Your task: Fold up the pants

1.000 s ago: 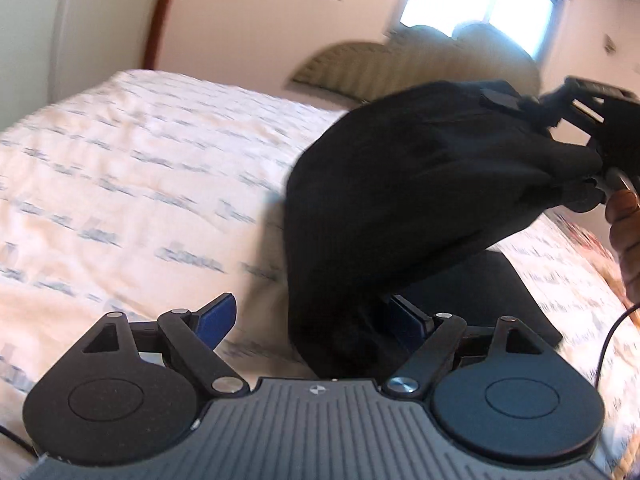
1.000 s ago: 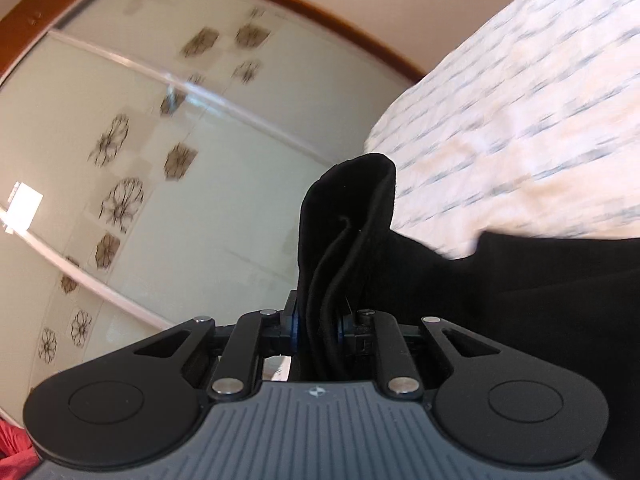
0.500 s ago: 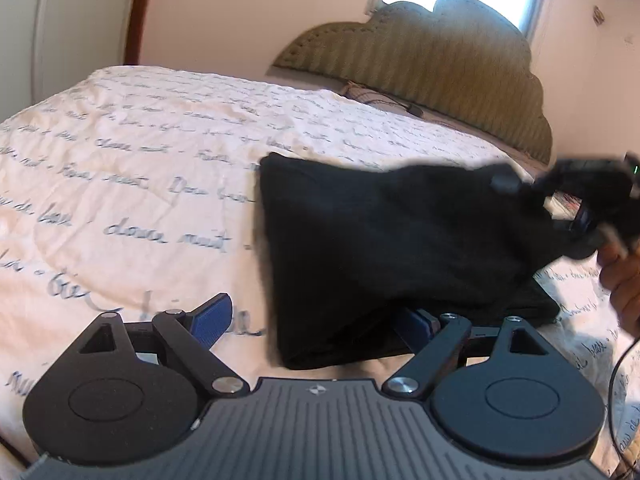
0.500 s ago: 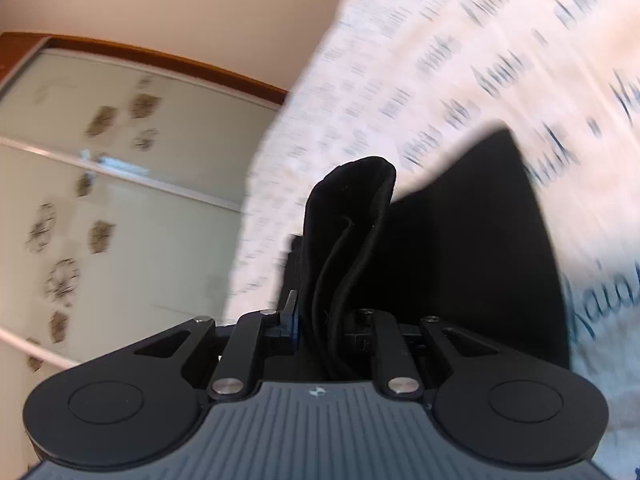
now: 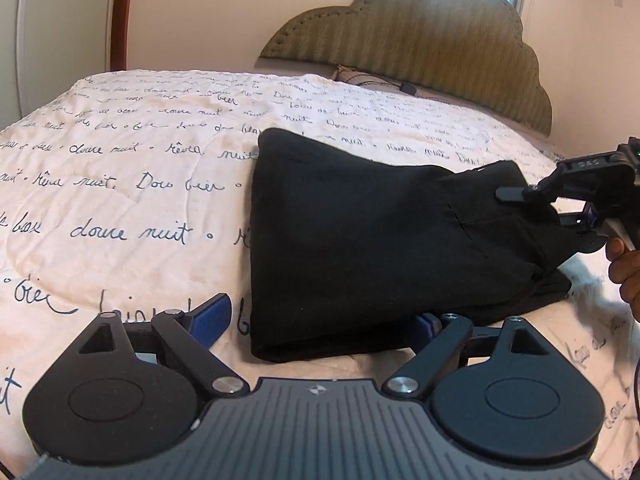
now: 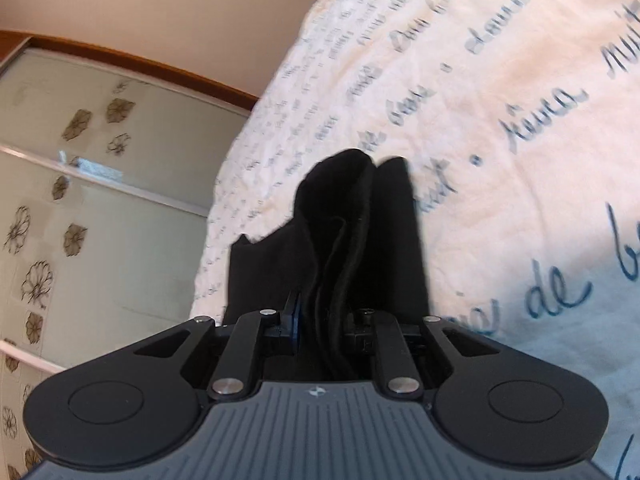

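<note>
Black pants (image 5: 380,248) are seen folded on the bed (image 5: 120,184), near the right side of the left wrist view. The long axis is laid left to right; the folded edge is turned left, the bunched end right, lifted off the quilt. That right end is clamped by the right gripper (image 5: 560,216), jaws nearly together on a thick wad of cloth (image 6: 340,264). A hand (image 5: 626,276) is seen behind it. The left gripper (image 5: 320,322) is held wide apart at the near edge of the pants; the near left corner is framed between its pads, with no pinch seen. A headboard (image 5: 420,36) is seen far behind.
</note>
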The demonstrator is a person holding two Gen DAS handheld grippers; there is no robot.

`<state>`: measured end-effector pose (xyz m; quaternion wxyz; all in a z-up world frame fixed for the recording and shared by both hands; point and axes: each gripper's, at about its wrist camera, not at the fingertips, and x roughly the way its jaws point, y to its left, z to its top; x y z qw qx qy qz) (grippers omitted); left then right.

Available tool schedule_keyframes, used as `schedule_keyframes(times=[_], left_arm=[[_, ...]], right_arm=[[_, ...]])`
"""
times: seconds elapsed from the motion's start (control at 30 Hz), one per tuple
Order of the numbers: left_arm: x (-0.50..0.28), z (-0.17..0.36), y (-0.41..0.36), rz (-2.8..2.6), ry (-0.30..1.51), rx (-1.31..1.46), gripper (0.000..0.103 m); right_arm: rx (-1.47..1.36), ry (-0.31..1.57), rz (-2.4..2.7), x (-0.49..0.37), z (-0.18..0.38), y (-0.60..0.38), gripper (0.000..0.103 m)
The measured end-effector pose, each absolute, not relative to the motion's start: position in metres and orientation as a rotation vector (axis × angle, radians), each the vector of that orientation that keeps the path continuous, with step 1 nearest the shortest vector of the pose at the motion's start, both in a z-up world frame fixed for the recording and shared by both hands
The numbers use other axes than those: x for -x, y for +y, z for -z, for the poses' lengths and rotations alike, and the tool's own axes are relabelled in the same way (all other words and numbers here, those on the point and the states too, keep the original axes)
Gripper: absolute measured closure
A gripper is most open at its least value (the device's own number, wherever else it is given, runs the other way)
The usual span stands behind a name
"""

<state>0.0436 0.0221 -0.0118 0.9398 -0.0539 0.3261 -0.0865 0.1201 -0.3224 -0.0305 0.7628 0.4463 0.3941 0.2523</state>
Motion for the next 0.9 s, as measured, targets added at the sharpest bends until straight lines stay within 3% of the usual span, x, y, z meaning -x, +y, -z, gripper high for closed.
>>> schedule_keyframes(times=[0.23, 0.37, 0.53, 0.67, 0.83, 0.9], left_arm=[[-0.045, 0.016, 0.019, 0.172, 0.684, 0.096, 0.011], [-0.043, 0.017, 0.022, 0.178, 0.675, 0.117, 0.011], [-0.04, 0.009, 0.023, 0.189, 0.682, 0.119, 0.014], [-0.026, -0.008, 0.032, 0.24, 0.665, 0.108, 0.014], [-0.02, -0.044, 0.034, 0.293, 0.495, 0.059, 0.012], [-0.036, -0.052, 0.025, 0.34, 0.46, 0.089, 0.005]], right_arm=[[-0.925, 0.909, -0.497, -0.132, 0.04, -0.321, 0.088], [-0.898, 0.833, -0.555, -0.121, 0.019, -0.315, 0.088], [-1.035, 0.922, -0.515, -0.13, 0.058, -0.331, 0.087], [-1.01, 0.9, -0.49, -0.122, 0.039, -0.342, 0.073], [-0.943, 0.767, -0.391, -0.104, -0.001, -0.357, 0.071], [-0.967, 0.715, -0.467, -0.105, -0.013, -0.343, 0.069]])
